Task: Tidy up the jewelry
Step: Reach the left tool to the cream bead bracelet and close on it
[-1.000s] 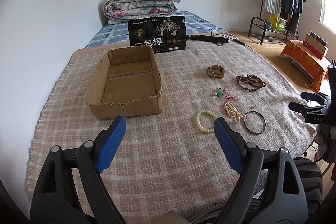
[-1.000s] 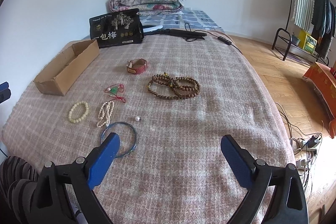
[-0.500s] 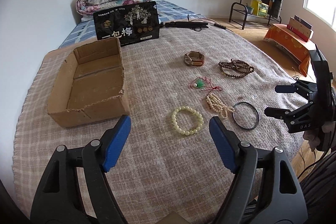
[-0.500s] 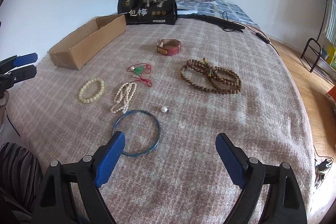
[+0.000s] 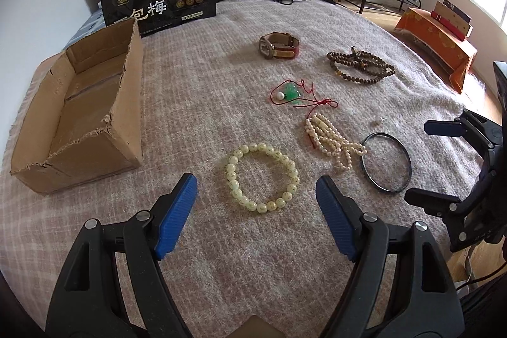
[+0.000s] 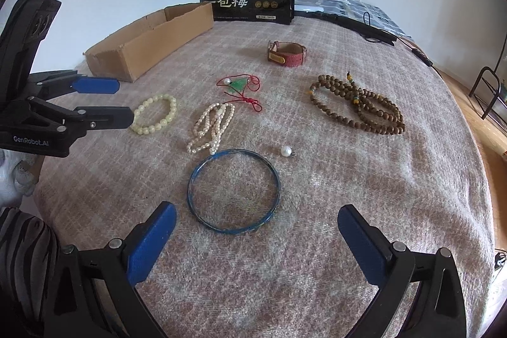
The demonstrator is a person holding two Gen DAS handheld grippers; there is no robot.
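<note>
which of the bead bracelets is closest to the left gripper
The pale yellow-green round-bead bracelet, lying just ahead of the open left gripper. The white pearl strand and the brown wooden bead loops lie farther off.

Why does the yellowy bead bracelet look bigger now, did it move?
No. The pale bead bracelet lies in the same spot beside the pearl strands; the left gripper came down closer to it.
</note>
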